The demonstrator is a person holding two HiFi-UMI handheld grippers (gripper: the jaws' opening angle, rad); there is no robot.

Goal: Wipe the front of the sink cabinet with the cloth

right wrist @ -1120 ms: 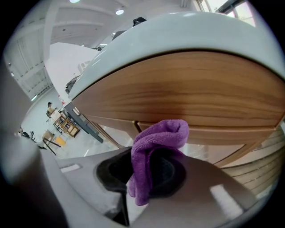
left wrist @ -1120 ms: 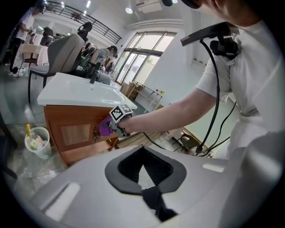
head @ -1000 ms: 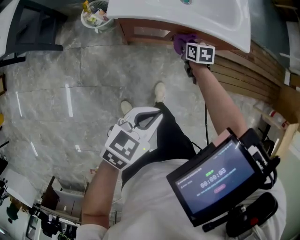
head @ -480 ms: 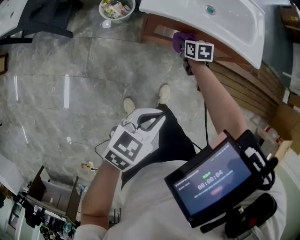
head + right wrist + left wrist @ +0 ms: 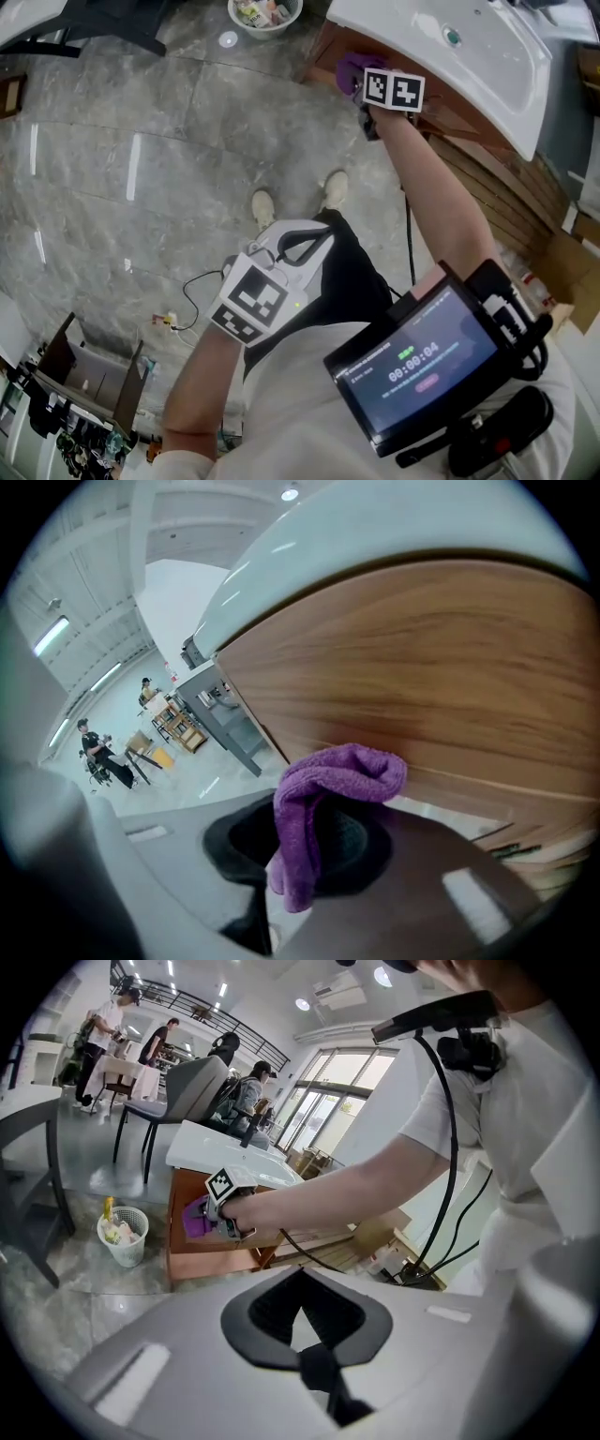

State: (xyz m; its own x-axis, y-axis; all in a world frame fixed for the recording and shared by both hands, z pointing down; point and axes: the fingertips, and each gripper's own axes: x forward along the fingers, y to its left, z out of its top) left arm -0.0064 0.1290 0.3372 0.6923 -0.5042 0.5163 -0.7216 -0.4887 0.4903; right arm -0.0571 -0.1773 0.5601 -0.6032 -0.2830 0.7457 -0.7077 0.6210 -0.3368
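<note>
The right tool (image 5: 309, 850) is clamped on a purple cloth (image 5: 328, 780). The cloth's folded end lies against the wooden front of the sink cabinet (image 5: 441, 667), just under the white basin (image 5: 469, 47). The left tool (image 5: 305, 1326) hangs at the person's waist, well apart from the cabinet, its jaws together with nothing between them. 1 small waste basket (image 5: 265, 11) stands on the floor near the cabinet.

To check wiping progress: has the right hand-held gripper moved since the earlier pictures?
Yes. The right hand-held gripper, holding the cloth, slid left along the cabinet front, from below the sink drain toward the cabinet's left corner.
</note>
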